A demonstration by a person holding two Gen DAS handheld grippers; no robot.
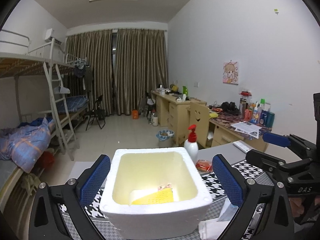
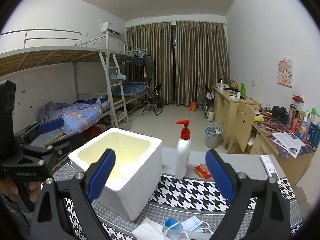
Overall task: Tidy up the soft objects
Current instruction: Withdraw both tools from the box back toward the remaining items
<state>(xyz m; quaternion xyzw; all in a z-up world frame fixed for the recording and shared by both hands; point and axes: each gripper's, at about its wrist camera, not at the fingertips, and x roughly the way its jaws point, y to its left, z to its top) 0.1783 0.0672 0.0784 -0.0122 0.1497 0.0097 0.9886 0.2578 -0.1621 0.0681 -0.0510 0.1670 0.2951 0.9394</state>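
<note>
A white foam box [image 1: 156, 214] stands on the houndstooth cloth [image 1: 248, 170]. Inside it lie a yellow sponge [image 1: 158, 197] and a white soft piece [image 1: 138, 195]. My left gripper [image 1: 161, 178] is open, its blue pads on either side of the box without touching it. My right gripper [image 2: 160, 175] is open and empty, to the right of the box [image 2: 128, 180], above the cloth [image 2: 186, 192]. A white cloth [image 2: 148, 230] and a blue face mask [image 2: 180, 228] lie on the table at the near edge; they also show in the left wrist view [image 1: 218, 220].
A white pump bottle with a red top [image 2: 183, 156] stands behind the box. A red packet [image 2: 203, 171] lies beside it. A white remote [image 2: 270, 166] lies at the table's right edge. Desks, a chair and bunk beds fill the room beyond.
</note>
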